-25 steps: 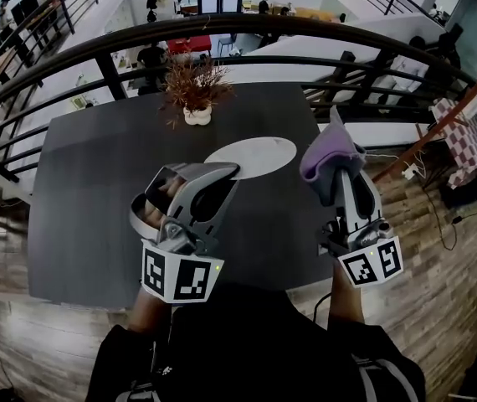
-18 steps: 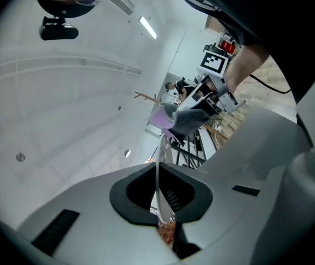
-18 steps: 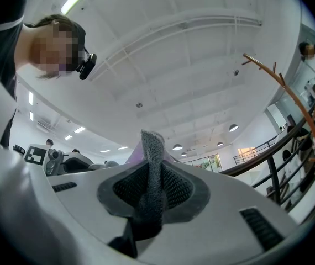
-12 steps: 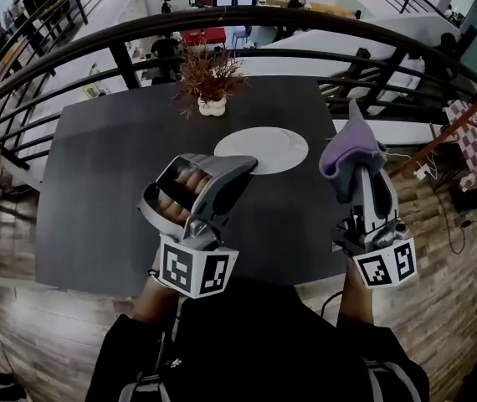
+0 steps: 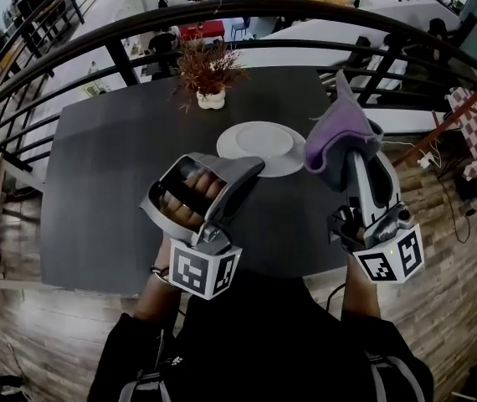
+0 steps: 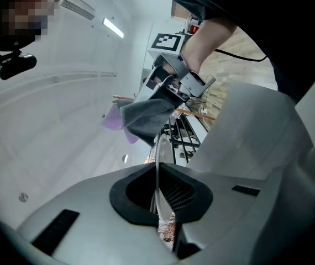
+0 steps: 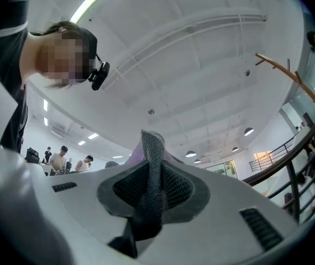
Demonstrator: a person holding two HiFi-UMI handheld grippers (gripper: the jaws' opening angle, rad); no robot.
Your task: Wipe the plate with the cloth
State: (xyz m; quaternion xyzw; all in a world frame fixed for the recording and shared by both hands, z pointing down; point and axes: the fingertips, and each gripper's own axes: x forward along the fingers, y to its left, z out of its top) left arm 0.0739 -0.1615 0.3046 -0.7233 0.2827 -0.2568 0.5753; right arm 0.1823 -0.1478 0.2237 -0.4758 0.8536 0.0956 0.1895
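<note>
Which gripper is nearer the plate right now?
Left. The left gripper grips the plate by its near rim; the right gripper holds the cloth raised to its right.

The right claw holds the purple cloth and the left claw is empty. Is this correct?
The left claw is not empty: the left gripper view shows it shut on the rim of the plate. The right claw does hold the purple cloth.

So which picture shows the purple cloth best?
The head view: most of the cloth shows, bunched up. The right gripper view shows only a pinched fold; the left gripper view shows it small.
</note>
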